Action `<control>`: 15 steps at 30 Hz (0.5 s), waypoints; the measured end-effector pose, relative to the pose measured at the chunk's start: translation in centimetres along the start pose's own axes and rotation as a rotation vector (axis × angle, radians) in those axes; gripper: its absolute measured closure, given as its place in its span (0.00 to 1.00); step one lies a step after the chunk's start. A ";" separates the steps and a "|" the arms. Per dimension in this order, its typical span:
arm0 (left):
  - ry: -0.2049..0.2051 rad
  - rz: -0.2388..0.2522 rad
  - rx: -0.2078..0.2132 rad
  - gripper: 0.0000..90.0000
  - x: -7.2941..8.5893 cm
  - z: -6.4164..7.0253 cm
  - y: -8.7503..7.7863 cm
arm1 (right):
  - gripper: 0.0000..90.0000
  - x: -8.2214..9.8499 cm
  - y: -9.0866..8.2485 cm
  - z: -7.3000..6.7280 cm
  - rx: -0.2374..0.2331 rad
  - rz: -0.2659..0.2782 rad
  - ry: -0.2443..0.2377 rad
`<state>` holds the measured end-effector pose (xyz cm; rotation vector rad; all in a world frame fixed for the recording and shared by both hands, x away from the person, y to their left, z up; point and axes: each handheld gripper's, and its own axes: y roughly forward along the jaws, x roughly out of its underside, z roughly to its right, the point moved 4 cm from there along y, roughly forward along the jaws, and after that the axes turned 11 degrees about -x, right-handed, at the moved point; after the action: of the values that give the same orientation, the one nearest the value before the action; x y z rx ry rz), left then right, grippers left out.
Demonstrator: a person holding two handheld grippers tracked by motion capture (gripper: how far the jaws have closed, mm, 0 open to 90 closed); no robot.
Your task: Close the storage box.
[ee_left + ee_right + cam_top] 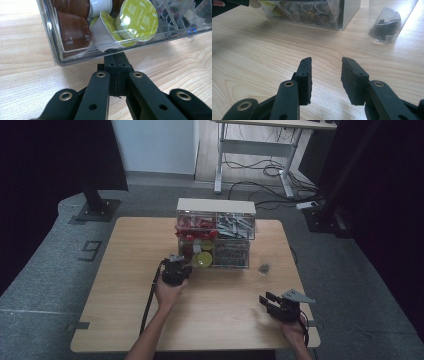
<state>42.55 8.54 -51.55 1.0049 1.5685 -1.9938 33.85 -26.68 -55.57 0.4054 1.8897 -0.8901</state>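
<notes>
Left gripper [116, 53] has its jaws pressed together at the front lip of the lower clear drawer [75, 58], apparently pinching its small tab to slide it (coffee capsules [136, 20] inside). Right gripper [325, 75] sits spread and empty on the table [262, 50], near a loose tea sachet [385, 25], likely waiting to load it.

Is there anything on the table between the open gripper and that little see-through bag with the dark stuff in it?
No, nothing visible. In the right gripper view, only bare table lies between the right gripper, its jaws apart and holding nothing, and the clear bag. The clear drawer box stands off to the side.
</notes>
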 end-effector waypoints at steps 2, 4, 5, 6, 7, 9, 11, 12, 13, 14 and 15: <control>0.000 -0.002 0.002 1.00 0.1 0.0 0.0 | 0.67 0.0 0.0 0.0 -0.001 0.000 0.000; 0.004 -0.005 0.005 1.00 0.3 0.1 0.1 | 0.67 0.1 0.1 0.0 -0.001 -0.002 0.000; 0.007 -0.010 0.009 1.00 0.4 0.2 0.1 | 0.67 0.1 0.1 0.0 0.000 -0.002 -0.001; 0.007 -0.010 0.009 1.00 0.4 0.2 0.1 | 0.67 0.1 0.1 0.0 0.000 -0.006 -0.001; 0.009 -0.013 0.004 1.00 0.4 0.3 0.2 | 0.67 0.1 0.1 0.1 0.001 -0.006 0.000; 0.003 -0.017 0.003 1.00 0.5 0.3 0.4 | 0.67 0.1 0.1 0.1 0.001 -0.006 0.002; 0.006 -0.015 0.003 1.00 0.5 0.3 0.5 | 0.67 0.1 0.1 0.1 0.003 -0.003 0.002; 0.006 -0.015 0.003 0.99 0.5 0.3 0.5 | 0.67 0.1 0.1 0.1 0.003 -0.003 0.002; 0.005 -0.012 0.005 0.99 0.5 0.4 0.4 | 0.67 0.1 0.0 0.2 0.004 -0.001 0.004; 0.007 -0.007 0.010 0.99 0.5 0.4 0.4 | 0.67 0.1 0.0 0.2 0.005 0.001 0.006; 0.009 -0.003 0.011 0.99 0.6 0.5 0.4 | 0.67 0.1 0.0 0.2 0.005 0.001 0.006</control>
<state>42.28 8.03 -52.17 1.0174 1.5666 -2.0045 33.93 -26.88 -55.69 0.4117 1.8932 -0.8940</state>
